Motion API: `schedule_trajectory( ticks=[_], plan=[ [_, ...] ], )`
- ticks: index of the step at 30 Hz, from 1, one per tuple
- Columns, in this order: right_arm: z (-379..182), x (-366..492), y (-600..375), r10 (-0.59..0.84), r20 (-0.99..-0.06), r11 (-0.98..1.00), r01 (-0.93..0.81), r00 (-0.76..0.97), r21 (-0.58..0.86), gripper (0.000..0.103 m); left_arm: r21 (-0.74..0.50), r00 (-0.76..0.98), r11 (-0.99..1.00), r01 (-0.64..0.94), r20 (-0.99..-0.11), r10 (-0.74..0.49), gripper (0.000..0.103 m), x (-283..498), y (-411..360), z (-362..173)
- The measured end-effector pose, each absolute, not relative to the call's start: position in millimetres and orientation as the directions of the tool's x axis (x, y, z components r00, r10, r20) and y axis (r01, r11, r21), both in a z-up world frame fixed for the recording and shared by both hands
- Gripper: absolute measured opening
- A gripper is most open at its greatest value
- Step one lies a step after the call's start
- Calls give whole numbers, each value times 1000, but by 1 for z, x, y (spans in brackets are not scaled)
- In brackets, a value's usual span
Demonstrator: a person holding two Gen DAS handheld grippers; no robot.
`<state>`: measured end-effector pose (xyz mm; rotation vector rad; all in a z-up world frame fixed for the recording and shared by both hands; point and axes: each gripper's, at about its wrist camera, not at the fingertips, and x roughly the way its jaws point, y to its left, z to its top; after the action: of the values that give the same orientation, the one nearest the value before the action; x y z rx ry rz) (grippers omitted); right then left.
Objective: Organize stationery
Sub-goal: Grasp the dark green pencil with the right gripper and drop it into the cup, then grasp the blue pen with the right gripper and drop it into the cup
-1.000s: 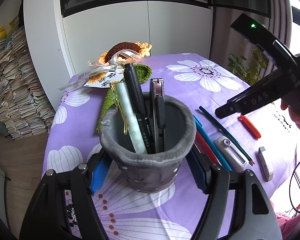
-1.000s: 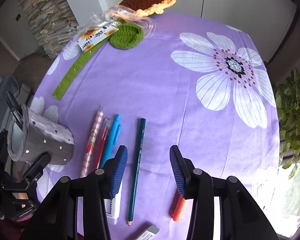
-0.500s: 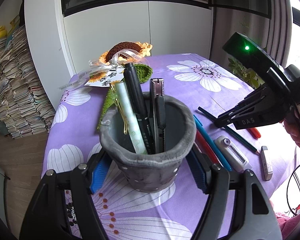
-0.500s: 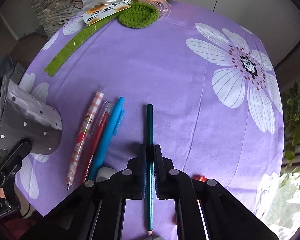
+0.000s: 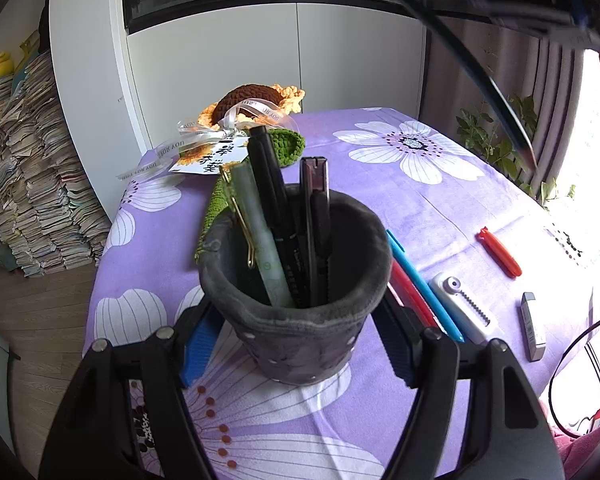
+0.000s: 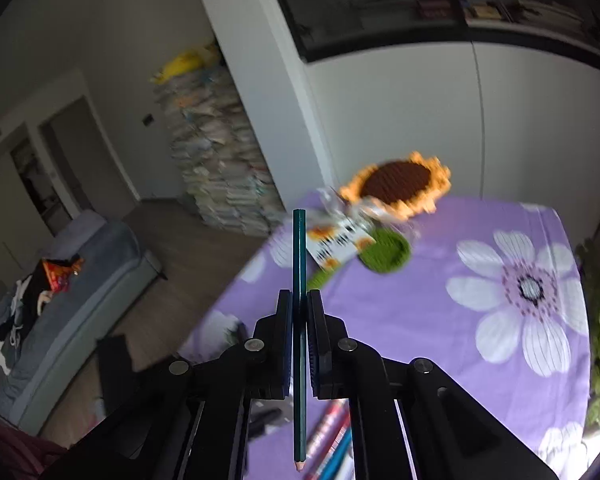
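purple flowered cloth covers the desk (image 5: 440, 208), with white cupboards and a tall stack of papers (image 5: 24, 168) behind it.

the right claw (image 6: 299, 300) is clamped on a teal pencil (image 6: 299, 256), lifted off the desk. the pencil runs straight between the pads, blunt end pointing far, sharpened tip near the camera. in the left view the same pencil (image 5: 496, 92) shows as a dark slanted line high at the upper right, blurred, under the dark body of that claw.

the left claw (image 5: 300, 328) has its blue pads on either side of a grey cup (image 5: 300, 336); the left pad looks slightly off the wall, and whether the right pad touches i cannot tell. the cup stands upright on the cloth and holds a pale green pen (image 5: 260, 240) with a gold clip, a black pen (image 5: 272, 208) and a dark cutter (image 5: 314, 216), all leaning against its far-left side.

just right of the cup lie a red pen (image 5: 412, 296) and a blue pen (image 5: 424, 284) side by side, then a white corrector (image 5: 464, 308). farther right sit a grey eraser (image 5: 532, 326) and an orange cap (image 5: 500, 252), apart from each other.

at the far edge of the desk lies a crochet sunflower (image 5: 252, 100) with a ribbon and a tag (image 5: 210, 156), its green stem running toward the cup. a plant (image 5: 496, 136) stands beyond the desk's right side.
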<state>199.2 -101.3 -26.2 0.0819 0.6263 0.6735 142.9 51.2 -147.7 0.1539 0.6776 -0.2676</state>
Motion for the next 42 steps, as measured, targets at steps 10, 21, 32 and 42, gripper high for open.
schedule_trajectory(
  ticks=[10,21,32,42],
  plan=[
    [-51,215,-44,729,-399,679,-662,556,319,7,42,743,955,295,-638,-201,71,145,52,-148],
    [-77,197,-36,696,-426,697,-687,579,205,7,43,738,952,302,-643,-205,71,146,51,-150],
    [-83,191,-61,682,-500,707,-657,533,264,7,44,739,954,297,-644,-200,70,146,51,-151],
    [-83,179,-79,657,-578,721,-628,483,295,7,43,739,954,296,-643,-201,70,146,53,-151]
  ],
)
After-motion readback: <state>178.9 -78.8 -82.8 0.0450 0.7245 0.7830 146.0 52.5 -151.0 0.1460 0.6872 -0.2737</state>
